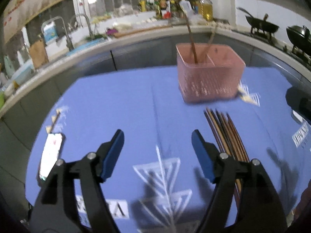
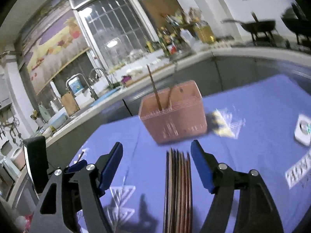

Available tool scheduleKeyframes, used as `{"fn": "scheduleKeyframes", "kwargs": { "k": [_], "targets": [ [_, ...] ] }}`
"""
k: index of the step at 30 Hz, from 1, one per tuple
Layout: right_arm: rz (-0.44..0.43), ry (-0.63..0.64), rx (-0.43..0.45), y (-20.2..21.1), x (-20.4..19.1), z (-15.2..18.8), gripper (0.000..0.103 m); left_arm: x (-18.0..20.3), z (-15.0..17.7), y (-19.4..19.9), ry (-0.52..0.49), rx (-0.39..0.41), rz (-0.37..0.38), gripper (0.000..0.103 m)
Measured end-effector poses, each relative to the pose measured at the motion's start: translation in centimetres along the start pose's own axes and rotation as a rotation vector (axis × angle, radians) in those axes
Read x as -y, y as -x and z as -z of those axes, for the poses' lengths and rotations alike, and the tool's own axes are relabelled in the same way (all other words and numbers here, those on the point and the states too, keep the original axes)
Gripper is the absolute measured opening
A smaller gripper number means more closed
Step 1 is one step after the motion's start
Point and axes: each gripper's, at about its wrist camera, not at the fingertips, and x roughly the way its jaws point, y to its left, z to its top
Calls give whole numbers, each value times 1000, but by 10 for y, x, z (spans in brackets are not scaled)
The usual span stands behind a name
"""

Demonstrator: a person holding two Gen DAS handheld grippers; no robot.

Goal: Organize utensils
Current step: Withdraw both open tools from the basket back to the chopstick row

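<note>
Left wrist: we see left tool (image 1: 157, 136) spread, empty; chopsticks (image 1: 225, 134) at 3 o'clock. Right tool (image 2: 156, 149) spread over chopsticks (image 2: 178, 184), pink basket (image 2: 175, 120) at 12.

Both my cameras give a cool, bluish, rather dim picture under indoor light from overhead. A ceiling lamp glares in the window (image 2: 111, 43) glass. My fingers throw soft dark shadows on the cloth (image 1: 116, 104) near its front edge. Motion blur smears the basket (image 2: 173, 112), the woks and the counter. Fisheye bending curves the counter, and the corners go black.
</note>
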Motion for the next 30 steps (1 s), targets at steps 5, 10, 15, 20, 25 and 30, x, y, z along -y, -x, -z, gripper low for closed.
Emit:
{"fn": "scheduleKeyframes", "kwargs": {
  "k": [5, 10, 15, 20, 25, 30],
  "targets": [
    [45, -21, -54, 0, 9, 20, 72, 16, 21, -10, -22, -67, 29, 72],
    [102, -23, -112, -7, 20, 34, 72, 24, 28, -10, -41, -77, 42, 77],
    [137, -22, -173, -16, 30, 48, 72, 29, 31, -14, -56, -88, 46, 82],
    [169, 25, -210, -21, 30, 56, 67, 35, 33, -19, -70, -103, 46, 85],
    [190, 51, -249, -26, 33, 62, 57, 40, 32, -20, -80, -101, 34, 87],
    [201, 58, -284, -29, 38, 68, 47, 39, 31, -20, -76, -103, 20, 87]
  ]
}}
